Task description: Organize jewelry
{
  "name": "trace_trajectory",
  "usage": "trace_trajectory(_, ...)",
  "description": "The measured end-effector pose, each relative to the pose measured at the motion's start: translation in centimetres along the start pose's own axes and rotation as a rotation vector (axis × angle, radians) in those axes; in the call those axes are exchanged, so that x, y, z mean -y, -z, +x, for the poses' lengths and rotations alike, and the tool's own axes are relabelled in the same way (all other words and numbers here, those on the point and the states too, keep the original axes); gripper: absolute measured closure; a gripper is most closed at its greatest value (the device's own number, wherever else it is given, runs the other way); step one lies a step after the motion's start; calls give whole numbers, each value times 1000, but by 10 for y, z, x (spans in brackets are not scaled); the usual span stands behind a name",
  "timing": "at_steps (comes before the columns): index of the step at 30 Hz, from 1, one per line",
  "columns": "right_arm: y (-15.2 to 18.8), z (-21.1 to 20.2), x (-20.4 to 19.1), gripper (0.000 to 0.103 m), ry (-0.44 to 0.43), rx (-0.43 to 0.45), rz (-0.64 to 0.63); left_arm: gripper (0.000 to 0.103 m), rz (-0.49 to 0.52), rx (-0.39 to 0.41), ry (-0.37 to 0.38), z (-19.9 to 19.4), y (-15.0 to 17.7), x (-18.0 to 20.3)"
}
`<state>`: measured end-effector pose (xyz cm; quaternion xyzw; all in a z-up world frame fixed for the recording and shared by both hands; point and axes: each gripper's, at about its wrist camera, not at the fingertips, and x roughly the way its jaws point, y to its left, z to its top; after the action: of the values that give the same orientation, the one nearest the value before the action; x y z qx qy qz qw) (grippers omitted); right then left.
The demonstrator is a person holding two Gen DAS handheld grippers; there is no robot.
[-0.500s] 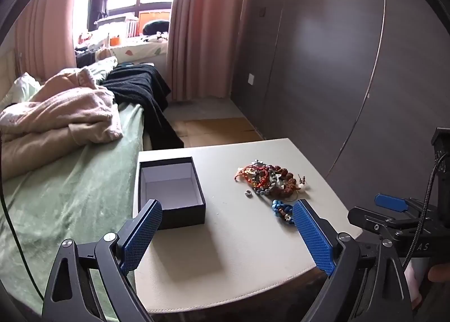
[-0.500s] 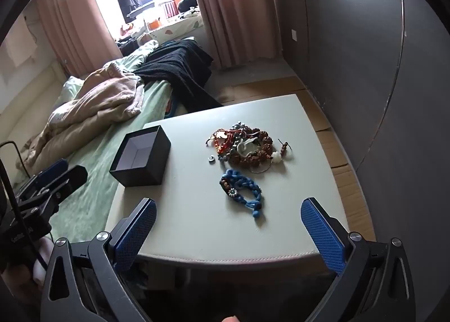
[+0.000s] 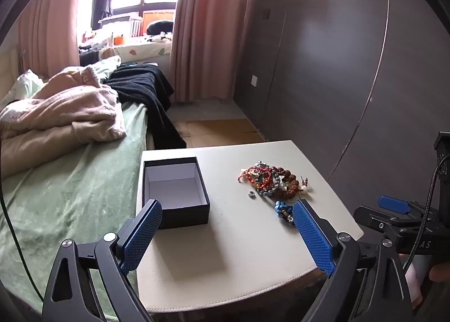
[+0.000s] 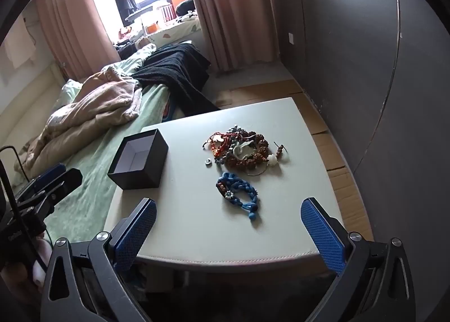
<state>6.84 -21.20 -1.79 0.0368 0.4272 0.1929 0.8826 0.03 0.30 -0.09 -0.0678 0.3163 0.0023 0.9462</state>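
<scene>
A pale square table (image 3: 242, 251) is seen just beyond both tongs, with a green-covered bed (image 3: 70, 181) alongside it to their left and dark wall panels (image 3: 351, 69) to their right. The left gripper (image 3: 227, 235) and the right gripper (image 4: 229, 230) are both held wide apart with nothing between the pads. The heap of jewelry (image 4: 242, 149) and a blue braided bracelet (image 4: 239, 191) are found ahead of the right gripper's gap, and the open black box (image 3: 175, 190) just beyond the left gripper's left pad.

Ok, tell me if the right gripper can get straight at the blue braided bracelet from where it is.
Probably yes. The right gripper is open and the blue braided bracelet lies alone on the table, apart from the jewelry pile, with nothing between.
</scene>
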Motion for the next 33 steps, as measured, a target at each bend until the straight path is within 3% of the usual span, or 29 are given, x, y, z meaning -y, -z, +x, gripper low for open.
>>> trace_trajectory(33, 4, -7, 7, 0, 24, 30, 1, 9, 4, 6, -7, -4, 1, -2)
